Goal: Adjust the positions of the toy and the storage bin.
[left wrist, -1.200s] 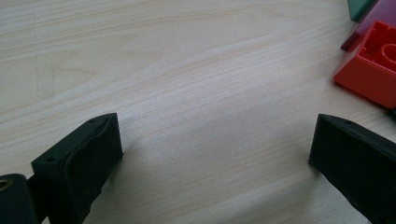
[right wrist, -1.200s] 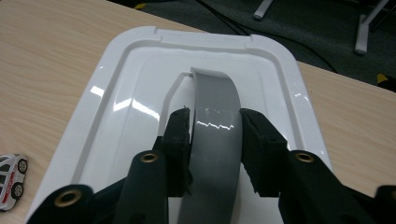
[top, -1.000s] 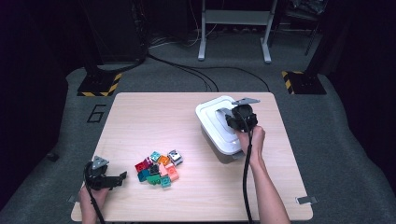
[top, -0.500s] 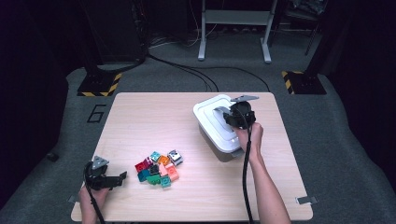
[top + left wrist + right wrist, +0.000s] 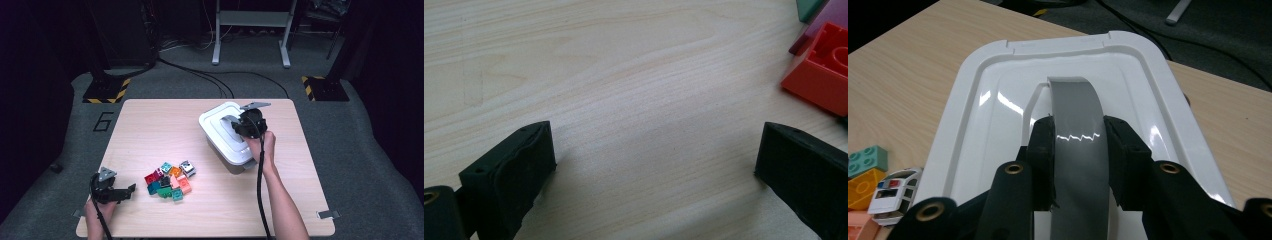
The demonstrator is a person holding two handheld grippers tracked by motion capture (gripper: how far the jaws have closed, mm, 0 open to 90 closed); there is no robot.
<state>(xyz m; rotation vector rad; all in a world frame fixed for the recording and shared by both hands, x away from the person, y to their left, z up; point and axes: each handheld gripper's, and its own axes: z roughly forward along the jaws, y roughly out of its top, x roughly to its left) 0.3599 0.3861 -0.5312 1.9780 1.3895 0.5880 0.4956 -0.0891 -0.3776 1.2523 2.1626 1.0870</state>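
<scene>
A white lid (image 5: 216, 130) with a grey handle (image 5: 1075, 125) sits tilted over a white box (image 5: 235, 167) at the table's right. My right gripper (image 5: 241, 125) is shut on that handle, one jaw on each side of it, as the right gripper view shows around the gripper (image 5: 1078, 137). The lid (image 5: 988, 95) overhangs the box toward the left. A pile of several coloured bricks (image 5: 170, 181) lies at front centre. My left gripper (image 5: 129, 191) rests near the front left corner, open, left of the pile. In the left gripper view the gripper (image 5: 654, 165) has bare wood between its jaws and a red brick (image 5: 821, 75) beyond.
The wooden table (image 5: 150, 130) has free room across its left and back. A white toy block (image 5: 895, 192) and teal and yellow bricks lie just left of the lid. The floor behind holds cables and stand legs (image 5: 250, 35).
The right gripper has carried the lid a little to the left, so it overhangs the box more. The left gripper has stayed put.
</scene>
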